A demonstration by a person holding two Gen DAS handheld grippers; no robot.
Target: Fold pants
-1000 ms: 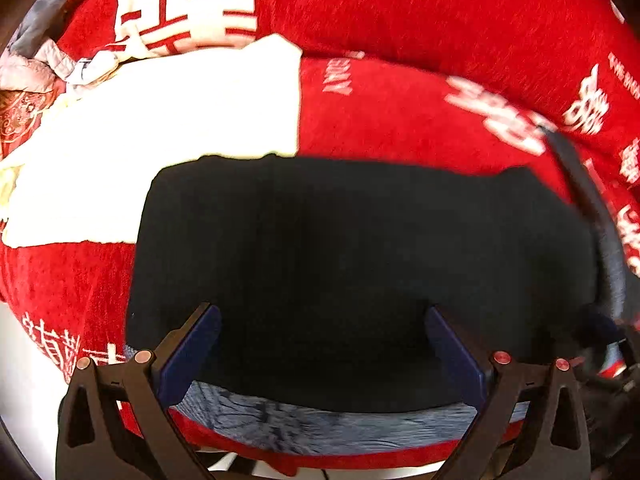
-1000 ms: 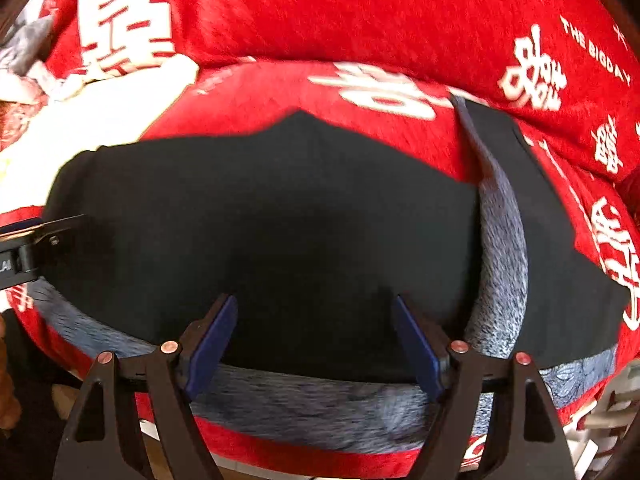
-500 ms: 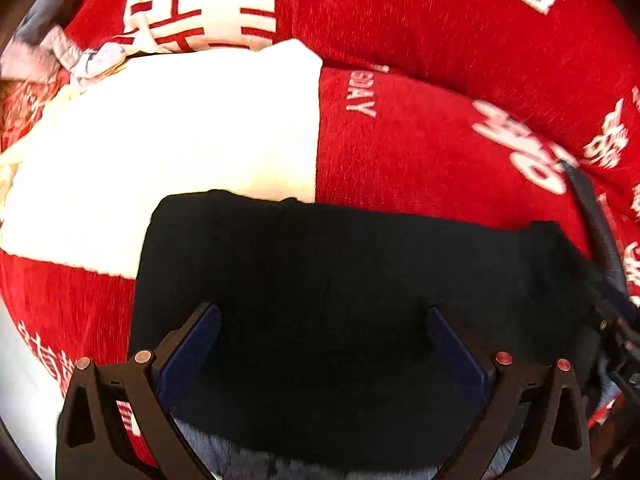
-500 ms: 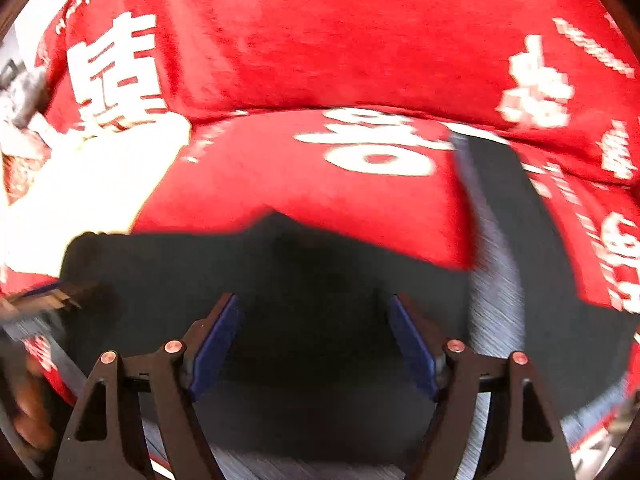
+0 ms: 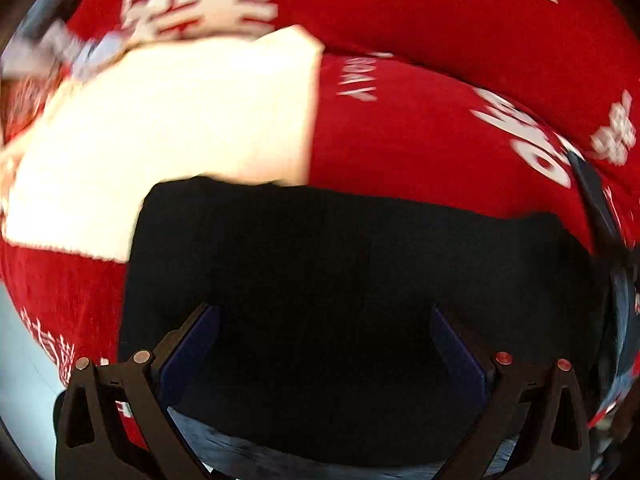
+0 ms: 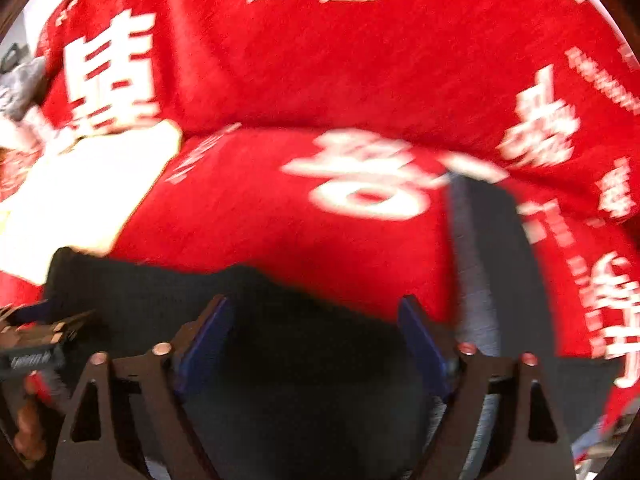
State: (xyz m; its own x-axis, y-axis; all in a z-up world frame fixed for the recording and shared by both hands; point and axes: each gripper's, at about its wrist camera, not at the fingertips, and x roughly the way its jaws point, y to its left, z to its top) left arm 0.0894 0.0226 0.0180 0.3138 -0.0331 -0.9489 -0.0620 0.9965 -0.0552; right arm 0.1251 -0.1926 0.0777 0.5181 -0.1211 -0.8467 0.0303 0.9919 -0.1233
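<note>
Landmark throughout: the black pants (image 5: 340, 280), lying folded on a red cover with white characters (image 5: 420, 140) near its front edge. Far left of the pants sits a cream cloth (image 5: 160, 140); its near edge touches or slips just under the pants' left far corner, which of the two is unclear in the blur. Above the left part of the pants hangs the left gripper (image 5: 324, 356), blue pads spread wide, black fabric below them but nothing pinched. Further right, over the middle-right of the pants, is the right gripper (image 6: 316, 344); its jaws have just been opening and stand wide, with no cloth between the pads. Right of that, a grey-lined strip of the pants (image 6: 476, 272) runs away from the main fold toward the back of the cover. Judgement: one fold is laid and both tools are clear of it; the trailing strip is not yet tucked in. Next move likely calls for a fresh grasp on that strip or on an outer edge, pads closing on all layers together so the stack does not slide.
</note>
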